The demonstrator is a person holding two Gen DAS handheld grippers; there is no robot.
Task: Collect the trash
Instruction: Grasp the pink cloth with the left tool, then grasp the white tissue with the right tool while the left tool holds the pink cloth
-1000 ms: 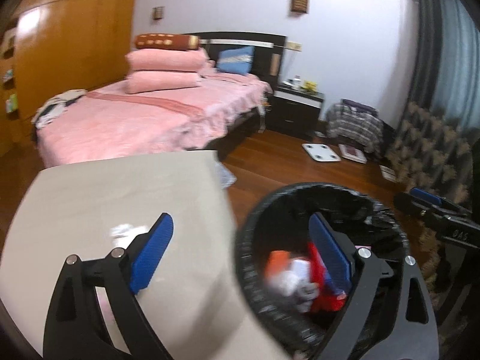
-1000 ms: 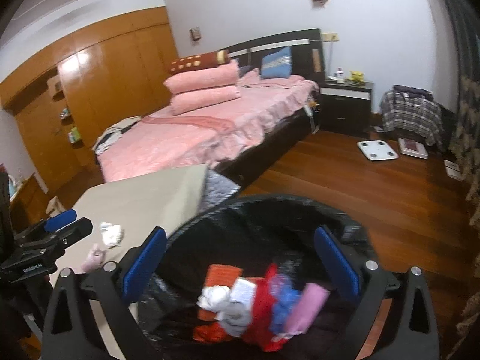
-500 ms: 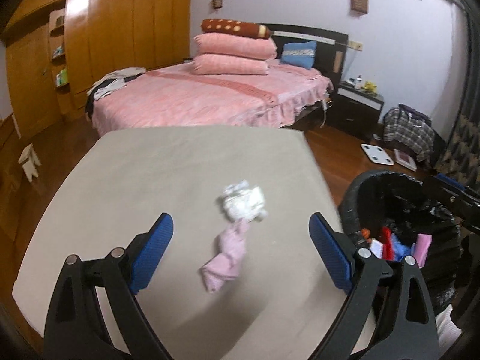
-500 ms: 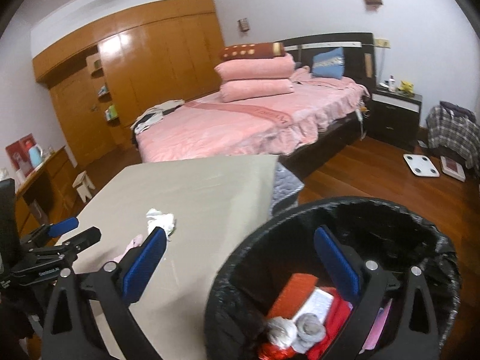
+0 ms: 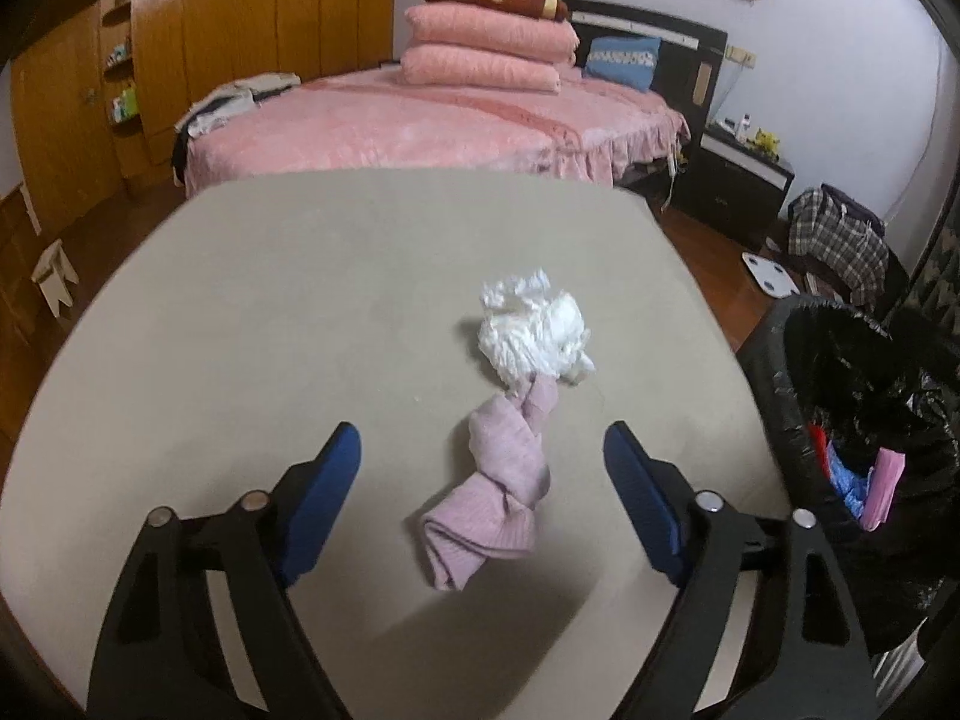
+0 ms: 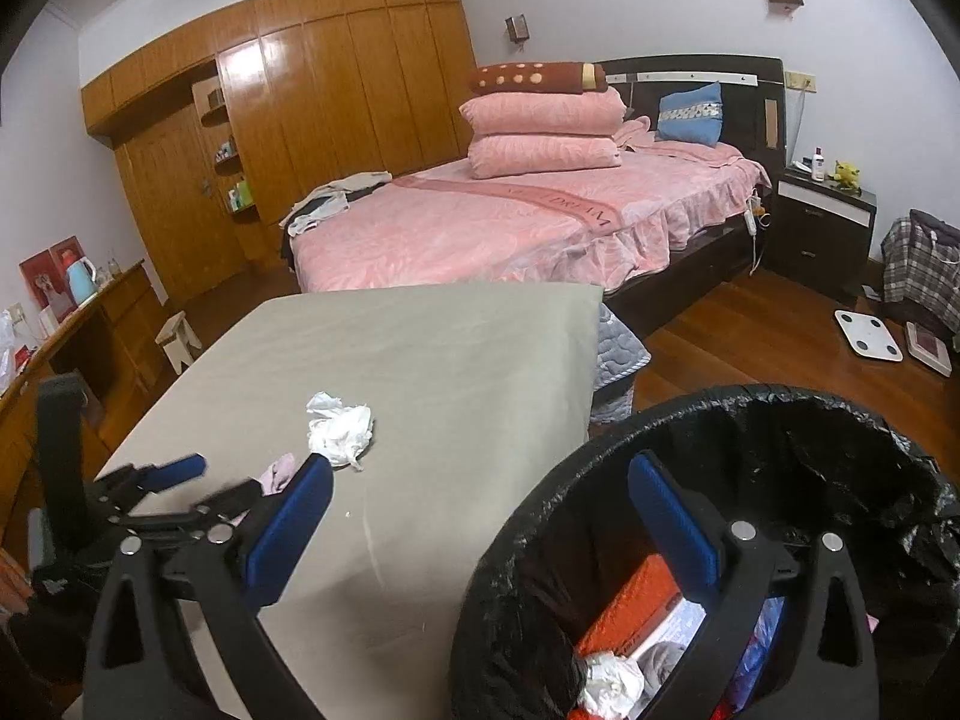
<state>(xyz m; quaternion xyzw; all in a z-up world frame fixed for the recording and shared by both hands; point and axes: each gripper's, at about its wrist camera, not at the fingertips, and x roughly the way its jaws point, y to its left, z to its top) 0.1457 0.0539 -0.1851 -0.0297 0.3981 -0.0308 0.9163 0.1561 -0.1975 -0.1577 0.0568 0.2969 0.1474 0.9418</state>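
The pink bed (image 6: 528, 222) fills the far side of the room, with wooden floor (image 6: 750, 342) open between it and my bin. Nearer, the grey table (image 5: 300, 300) spreads wide and mostly bare, its right edge running close beside the black-lined trash bin (image 5: 798, 372), which already holds red, blue and pink scraps. My right gripper (image 6: 480, 531) hangs over the gap between table edge and bin rim, jaws spread wide and holding nothing. My left gripper (image 5: 483, 498) is likewise wide open above the table, its blue pads either side of the twisted pink cloth (image 5: 498, 492). Just beyond, touching the cloth's far end, lies the crumpled white tissue (image 5: 534, 330).
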